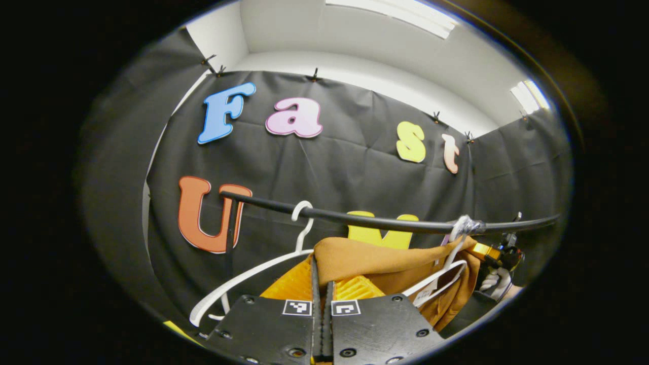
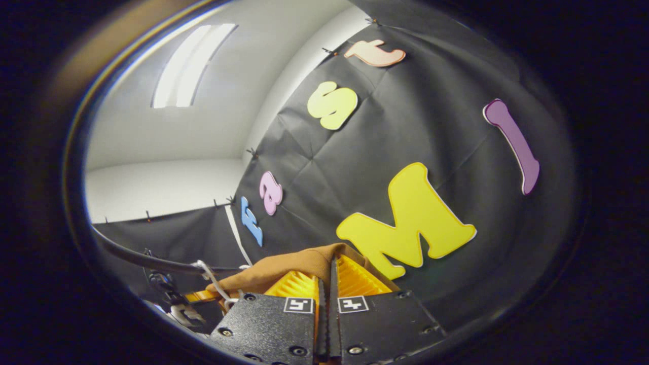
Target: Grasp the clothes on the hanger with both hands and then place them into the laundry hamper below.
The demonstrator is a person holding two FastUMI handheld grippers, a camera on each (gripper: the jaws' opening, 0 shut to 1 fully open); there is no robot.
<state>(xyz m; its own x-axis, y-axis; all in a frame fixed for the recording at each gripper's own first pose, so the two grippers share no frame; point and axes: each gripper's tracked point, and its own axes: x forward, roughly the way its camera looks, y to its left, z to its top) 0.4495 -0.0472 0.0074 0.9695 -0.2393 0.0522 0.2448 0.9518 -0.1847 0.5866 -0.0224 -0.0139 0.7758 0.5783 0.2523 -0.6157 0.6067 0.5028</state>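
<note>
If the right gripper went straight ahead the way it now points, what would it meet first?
The right gripper already pinches the brown garment between its fingers. Beyond that fold, the booth's black cloth wall looks like the next thing, though depth is unclear.

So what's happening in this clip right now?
A person holds a gripper in each hand, up at a black rail. The left gripper and the right gripper are each closed on a brown garment, pinching its fabric near the top. An empty white hanger hangs on the rail beside it. The garment has not gone into a hamper yet.
</note>
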